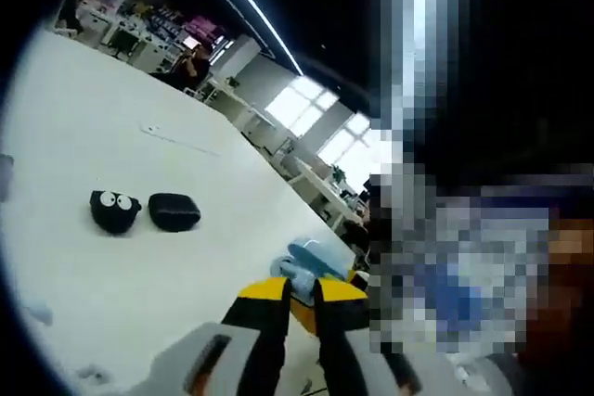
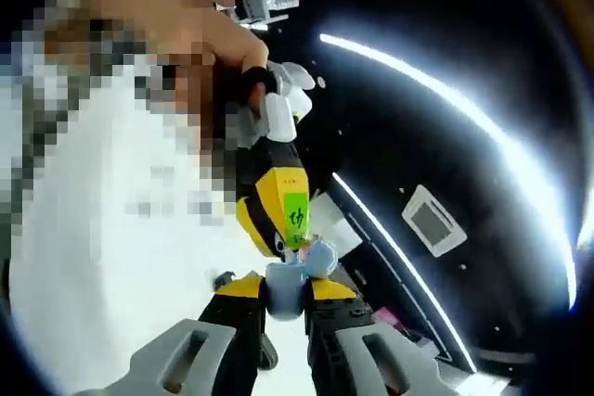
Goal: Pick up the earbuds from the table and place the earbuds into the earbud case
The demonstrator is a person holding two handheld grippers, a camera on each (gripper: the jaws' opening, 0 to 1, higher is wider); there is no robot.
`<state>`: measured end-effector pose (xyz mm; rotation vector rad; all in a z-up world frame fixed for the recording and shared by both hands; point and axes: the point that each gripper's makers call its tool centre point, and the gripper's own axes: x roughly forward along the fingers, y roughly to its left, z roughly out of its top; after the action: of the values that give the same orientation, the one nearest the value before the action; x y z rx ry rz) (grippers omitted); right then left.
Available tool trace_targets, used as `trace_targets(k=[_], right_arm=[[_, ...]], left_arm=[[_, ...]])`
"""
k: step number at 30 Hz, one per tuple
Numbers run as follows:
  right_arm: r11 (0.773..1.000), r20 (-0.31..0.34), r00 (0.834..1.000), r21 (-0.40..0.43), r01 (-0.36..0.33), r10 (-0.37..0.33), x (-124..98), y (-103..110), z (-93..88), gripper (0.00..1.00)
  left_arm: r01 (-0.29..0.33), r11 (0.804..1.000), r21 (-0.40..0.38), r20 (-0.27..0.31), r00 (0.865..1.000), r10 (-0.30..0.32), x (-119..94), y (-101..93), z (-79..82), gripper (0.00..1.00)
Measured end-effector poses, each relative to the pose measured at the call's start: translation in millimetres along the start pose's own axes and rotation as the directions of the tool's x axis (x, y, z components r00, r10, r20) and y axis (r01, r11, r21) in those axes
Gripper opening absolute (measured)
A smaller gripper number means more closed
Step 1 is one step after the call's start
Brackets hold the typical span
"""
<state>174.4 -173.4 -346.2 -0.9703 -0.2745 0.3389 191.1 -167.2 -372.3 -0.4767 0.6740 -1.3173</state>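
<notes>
My right gripper (image 2: 286, 296) is shut on a light blue earbud case (image 2: 290, 285), held up off the table. My left gripper (image 2: 293, 246) comes down from above, and its yellow tips touch the case's top part (image 2: 321, 257). In the left gripper view, the left gripper (image 1: 302, 292) has its jaws close together just behind the light blue case (image 1: 309, 260). Anything pinched between its tips is hidden. No loose earbud can be made out.
On the white table (image 1: 111, 127) lie a black pouch with googly eyes (image 1: 114, 211) and a black earbud case (image 1: 174, 211) side by side. A person's hand (image 2: 223, 44) grips the left gripper. Desks and windows stand beyond the table's far edge.
</notes>
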Motion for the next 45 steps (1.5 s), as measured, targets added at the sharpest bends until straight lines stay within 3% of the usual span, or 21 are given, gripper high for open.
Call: trace_targets(k=[4, 10, 13, 16, 19, 23, 27, 29, 32, 33, 35, 40, 45], right_arm=[[1.000, 0.011, 1.000, -0.007, -0.016, 0.016, -0.6, 6.0, 1.7, 0.15], [0.986, 0.081, 0.996, 0.156, -0.057, 0.044, -6.1, 4.7, 8.1, 0.15], [0.969, 0.121, 0.991, 0.230, -0.091, 0.064, 8.0, 32.3, -8.3, 0.15], [0.954, 0.159, 0.984, 0.275, -0.118, 0.075, 6.6, 33.8, -8.6, 0.15], [0.914, 0.234, 0.968, 0.365, -0.178, 0.095, 3.4, 34.7, -7.6, 0.15], [0.878, 0.301, 0.948, 0.421, -0.228, 0.102, -0.2, 32.3, -7.5, 0.15], [0.780, 0.380, 0.918, 0.537, -0.321, 0.115, -3.7, 31.5, -8.7, 0.15], [0.753, 0.390, 0.914, 0.565, -0.337, 0.116, -4.0, 31.1, -12.1, 0.15], [0.754, 0.384, 0.916, 0.566, -0.334, 0.118, -2.6, 31.9, -15.4, 0.15], [0.762, 0.378, 0.918, 0.556, -0.331, 0.124, -2.1, 32.6, -14.3, 0.15], [0.763, 0.378, 0.917, 0.554, -0.333, 0.126, -2.1, 32.3, -14.1, 0.15], [0.741, 0.387, 0.913, 0.575, -0.348, 0.129, -3.0, 31.2, -13.4, 0.15], [0.738, 0.395, 0.909, 0.574, -0.356, 0.132, -4.3, 30.6, -10.7, 0.15]], left_arm=[[0.006, 1.000, 0.003, -0.018, 1.000, -0.006, 3.2, -4.0, -4.1, 0.13], [0.024, 1.000, -0.010, -0.012, 1.000, -0.025, 0.5, -6.9, -2.9, 0.13], [0.067, 0.996, -0.065, -0.008, 0.998, -0.068, -2.6, -10.1, 0.3, 0.13], [0.098, 0.989, -0.111, -0.006, 0.995, -0.099, -3.9, -9.4, 2.3, 0.13], [0.138, 0.977, -0.165, -0.010, 0.990, -0.141, -4.2, -11.7, 2.6, 0.13], [0.153, 0.970, -0.189, -0.012, 0.987, -0.158, -2.0, -20.9, -3.4, 0.13], [0.179, 0.958, -0.224, 0.003, 0.983, -0.182, -0.1, -26.1, -3.1, 0.15], [0.183, 0.956, -0.231, 0.011, 0.983, -0.185, 2.0, -27.0, -3.8, 0.18], [0.178, 0.956, -0.231, 0.006, 0.983, -0.181, 3.8, -25.7, -5.1, 0.17], [0.171, 0.957, -0.234, -0.002, 0.984, -0.176, 1.6, -13.5, 6.1, 0.16], [0.173, 0.954, -0.245, 0.002, 0.984, -0.178, -0.8, -9.2, 11.7, 0.16], [0.163, 0.954, -0.253, 0.011, 0.986, -0.166, -4.4, 0.7, 23.8, 0.14], [0.170, 0.949, -0.267, 0.017, 0.985, -0.172, -2.7, -7.0, 14.3, 0.13]])
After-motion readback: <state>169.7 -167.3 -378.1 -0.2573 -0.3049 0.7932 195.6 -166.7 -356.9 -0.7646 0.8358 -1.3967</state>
